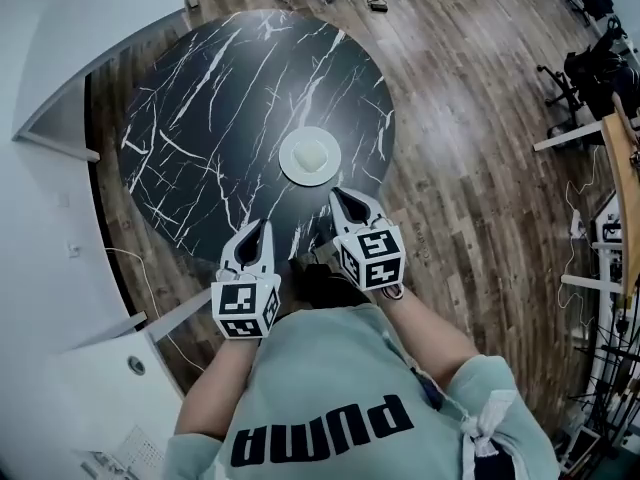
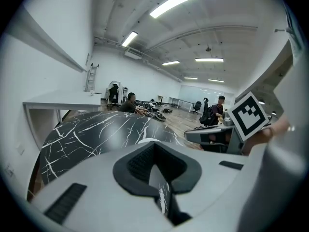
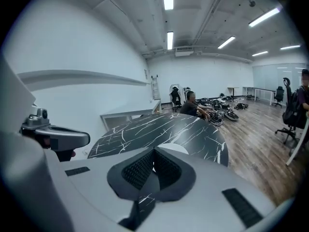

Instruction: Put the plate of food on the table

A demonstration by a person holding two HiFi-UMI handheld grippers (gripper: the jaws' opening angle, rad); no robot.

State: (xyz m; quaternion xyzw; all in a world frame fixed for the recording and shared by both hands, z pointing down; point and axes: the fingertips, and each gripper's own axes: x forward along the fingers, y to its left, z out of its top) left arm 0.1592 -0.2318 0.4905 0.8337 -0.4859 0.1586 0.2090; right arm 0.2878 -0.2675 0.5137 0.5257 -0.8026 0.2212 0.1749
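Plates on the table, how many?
1. The plate sits right of the middle of the black table, just beyond the right gripper, with pale food on it. Nothing else on the table could hide another.

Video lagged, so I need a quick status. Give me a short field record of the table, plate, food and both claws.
table: round, black marble
plate: white, flat on the table, toward the near side
food: pale lump at plate centre
left claw: shut, empty, by the table's near edge
right claw: shut, empty, tips just short of the plate
task: plate is on the table, neither claw touching it
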